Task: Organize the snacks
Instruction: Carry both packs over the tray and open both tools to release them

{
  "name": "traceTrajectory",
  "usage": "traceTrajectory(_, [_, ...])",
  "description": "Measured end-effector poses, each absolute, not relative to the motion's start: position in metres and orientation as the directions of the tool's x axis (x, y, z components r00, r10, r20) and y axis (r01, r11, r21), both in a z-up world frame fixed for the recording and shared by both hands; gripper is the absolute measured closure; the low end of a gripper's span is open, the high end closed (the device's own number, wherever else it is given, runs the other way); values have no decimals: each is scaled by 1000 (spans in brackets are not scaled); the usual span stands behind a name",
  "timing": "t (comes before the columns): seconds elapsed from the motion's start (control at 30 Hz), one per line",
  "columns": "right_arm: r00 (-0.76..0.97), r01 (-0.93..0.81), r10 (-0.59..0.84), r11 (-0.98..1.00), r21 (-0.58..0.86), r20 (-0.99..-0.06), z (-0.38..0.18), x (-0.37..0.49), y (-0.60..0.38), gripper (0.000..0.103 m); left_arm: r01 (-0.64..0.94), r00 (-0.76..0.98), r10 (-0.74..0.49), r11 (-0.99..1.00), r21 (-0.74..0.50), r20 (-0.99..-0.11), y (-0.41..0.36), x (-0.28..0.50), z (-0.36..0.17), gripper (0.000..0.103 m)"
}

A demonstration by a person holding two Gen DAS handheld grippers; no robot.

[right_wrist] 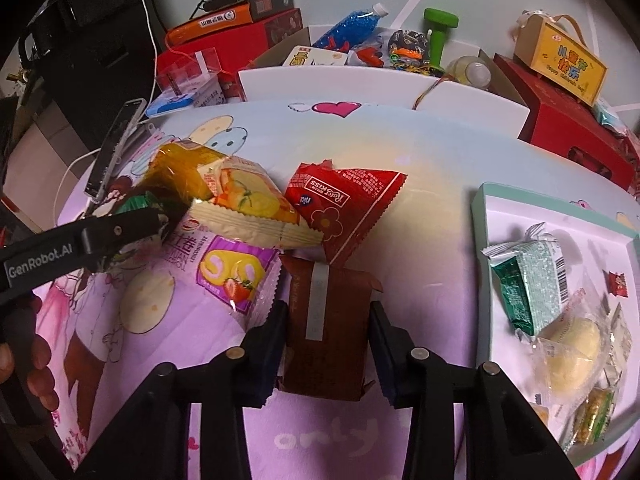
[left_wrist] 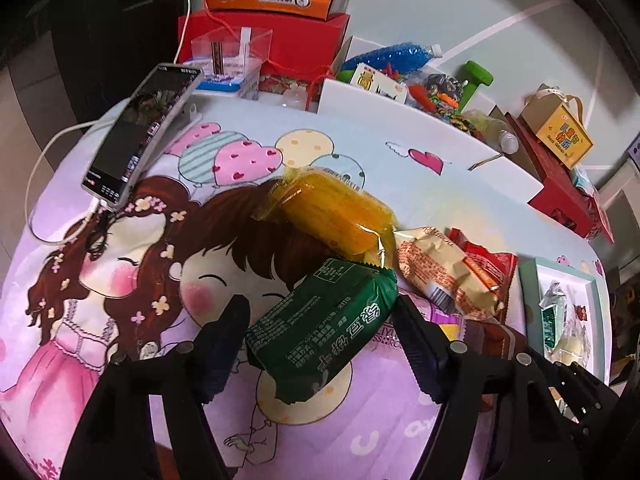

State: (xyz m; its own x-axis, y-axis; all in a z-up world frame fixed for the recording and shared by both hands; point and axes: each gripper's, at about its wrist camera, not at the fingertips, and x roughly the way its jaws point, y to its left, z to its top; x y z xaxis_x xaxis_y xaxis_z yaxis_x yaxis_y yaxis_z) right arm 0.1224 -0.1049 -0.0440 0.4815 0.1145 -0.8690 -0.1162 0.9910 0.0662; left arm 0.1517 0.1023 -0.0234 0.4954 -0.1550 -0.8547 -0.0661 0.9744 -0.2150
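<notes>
My left gripper (left_wrist: 320,308) is shut on a green snack packet (left_wrist: 320,328), held tilted above the cartoon cloth. Beyond it lie an orange packet (left_wrist: 332,208), a cream packet (left_wrist: 440,272) and a red packet (left_wrist: 492,268). My right gripper (right_wrist: 328,316) is shut on a brown packet (right_wrist: 328,320), one pad against each long side. Ahead of it lie a red packet (right_wrist: 348,208), a cream and yellow packet (right_wrist: 248,208) and a pink strawberry-roll packet (right_wrist: 228,276). A teal-rimmed tray (right_wrist: 478,240) on the right holds a green packet (right_wrist: 528,284), a round yellow pastry (right_wrist: 572,348) and other small snacks.
A phone (left_wrist: 140,132) leans on a stand at the back left, its cable trailing. Red boxes (left_wrist: 280,40), a white box of toys (left_wrist: 400,92) and a yellow gift box (left_wrist: 564,132) line the back. A finger (right_wrist: 120,232) of the left gripper and a hand show at left.
</notes>
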Motion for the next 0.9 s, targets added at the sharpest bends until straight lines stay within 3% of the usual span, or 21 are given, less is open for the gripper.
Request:
traceTrajectory(0.37, [502, -83, 81, 996, 45, -861, -14, 110, -125, 60, 12, 559, -185, 977, -215, -808, 83, 128, 13, 28])
traceTrajectory(0.9, [502, 52, -64, 998, -44, -863, 25, 94, -216, 60, 319, 557, -346, 929, -190, -755, -31, 104, 43, 28])
